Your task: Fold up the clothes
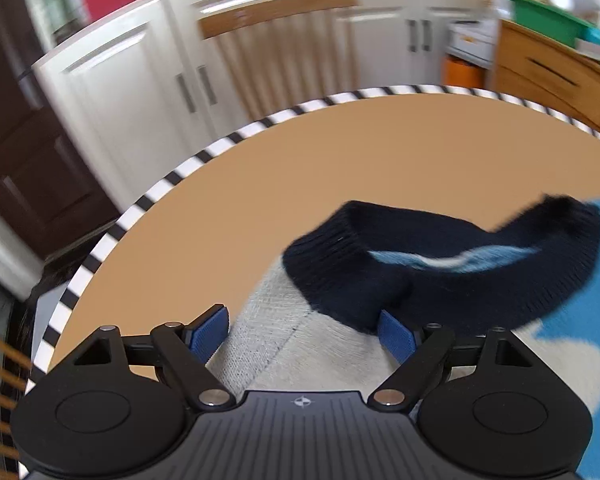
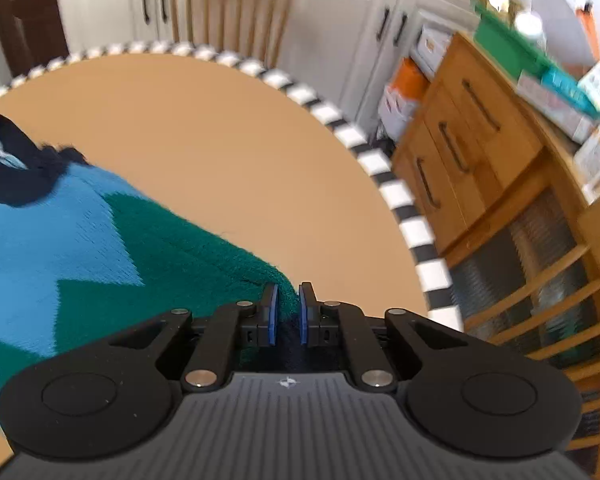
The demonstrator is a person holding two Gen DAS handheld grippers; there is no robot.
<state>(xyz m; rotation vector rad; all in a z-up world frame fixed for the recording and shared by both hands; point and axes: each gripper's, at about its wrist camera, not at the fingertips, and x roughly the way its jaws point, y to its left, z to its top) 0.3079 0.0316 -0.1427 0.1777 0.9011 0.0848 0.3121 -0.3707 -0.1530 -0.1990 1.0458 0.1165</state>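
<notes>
Round table (image 1: 228, 208), one sweater (image 2: 60, 240), two claws

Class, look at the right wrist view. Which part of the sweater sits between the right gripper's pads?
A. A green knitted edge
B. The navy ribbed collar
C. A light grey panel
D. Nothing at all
A: the right gripper has its pads nearly together on the sweater's green edge.

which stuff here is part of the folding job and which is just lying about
Part of the job:
- knit sweater, its navy collar
- right gripper, pinching the green edge
- left gripper, open over the grey part
- round table

Just lying about:
- wooden dresser
- green bin
- white cabinets
</notes>
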